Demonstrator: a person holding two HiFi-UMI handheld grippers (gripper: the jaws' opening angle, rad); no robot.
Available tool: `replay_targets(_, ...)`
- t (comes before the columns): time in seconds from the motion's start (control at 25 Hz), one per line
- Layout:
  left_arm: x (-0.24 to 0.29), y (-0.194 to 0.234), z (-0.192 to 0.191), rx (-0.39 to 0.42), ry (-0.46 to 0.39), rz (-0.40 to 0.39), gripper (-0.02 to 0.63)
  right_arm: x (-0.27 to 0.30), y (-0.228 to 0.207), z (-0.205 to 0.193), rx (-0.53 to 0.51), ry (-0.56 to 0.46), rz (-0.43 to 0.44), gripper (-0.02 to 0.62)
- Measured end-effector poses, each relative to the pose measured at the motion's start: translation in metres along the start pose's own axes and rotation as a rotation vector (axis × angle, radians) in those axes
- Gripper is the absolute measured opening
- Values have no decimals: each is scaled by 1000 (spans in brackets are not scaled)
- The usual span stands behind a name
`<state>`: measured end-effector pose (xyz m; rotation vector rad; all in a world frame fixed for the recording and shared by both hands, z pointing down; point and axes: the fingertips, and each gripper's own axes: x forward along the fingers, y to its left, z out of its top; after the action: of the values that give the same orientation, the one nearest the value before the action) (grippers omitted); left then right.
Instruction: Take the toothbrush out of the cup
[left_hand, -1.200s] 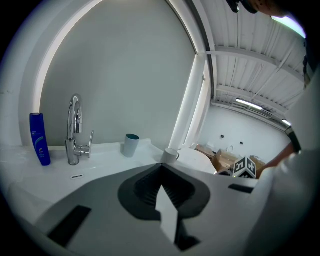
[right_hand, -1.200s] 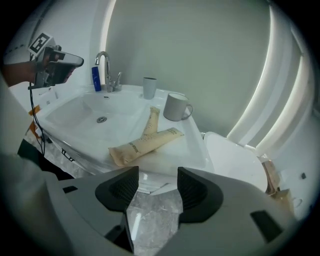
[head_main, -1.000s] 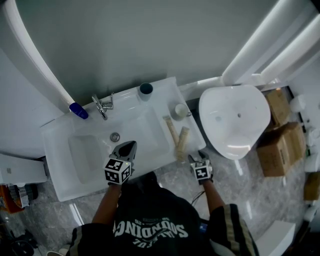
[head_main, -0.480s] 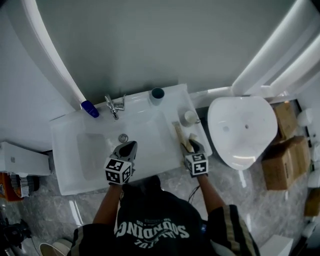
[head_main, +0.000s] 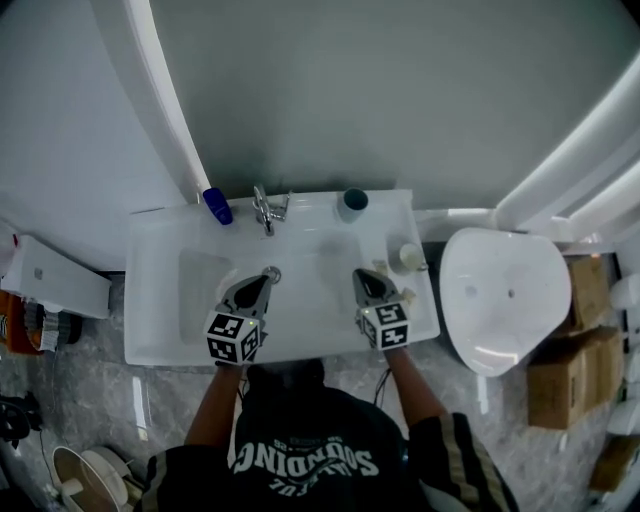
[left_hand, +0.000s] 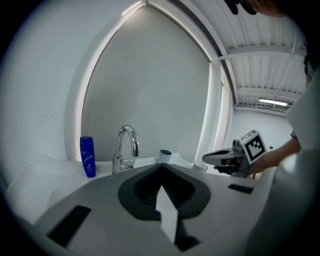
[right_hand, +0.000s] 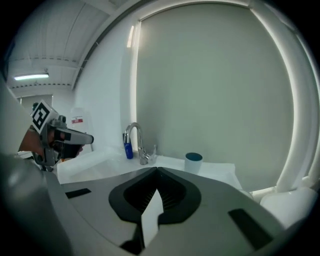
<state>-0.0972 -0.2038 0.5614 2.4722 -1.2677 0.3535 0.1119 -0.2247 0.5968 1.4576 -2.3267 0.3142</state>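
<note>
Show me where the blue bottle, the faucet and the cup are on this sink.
blue bottle (left_hand: 87, 156), left gripper view, middle of its body.
faucet (left_hand: 117, 161), left gripper view, on its lower chrome body.
cup (right_hand: 192, 164), right gripper view, on its pale outer wall below the dark rim.

Head view: high above washbasin (head_main: 150, 300), facing steeply down; person's shoulders at bottom edge, toilet (head_main: 505, 300) at right.
Left gripper view: low over basin front, close, facing back wall, angled slightly right; catches right gripper (left_hand: 205, 158) at its right.
Right gripper view: likewise low, facing back wall, angled left; catches left gripper (right_hand: 93, 139) at its left.
All three share faucet (head_main: 265, 208), blue bottle (head_main: 216, 206), cup (head_main: 351, 203).
</note>
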Motion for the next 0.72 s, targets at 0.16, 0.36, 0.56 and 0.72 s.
replay_targets(0.16, -11, 18, 12, 0, -32, 57, -2, 10, 18, 43, -2, -53, 59, -2)
replay_targets(0.36, -25, 36, 28, 7, -66, 112, -2, 15, 32, 87, -9, -139, 92, -2)
replay_targets(0.56, -35, 49, 37, 7, -87, 149, -2, 12, 38, 113, -23, -223, 65, -3)
replay_targets(0.72, -42, 47, 41, 20, -101, 159, -2, 8, 43, 112, -30, -239, 59, -5)
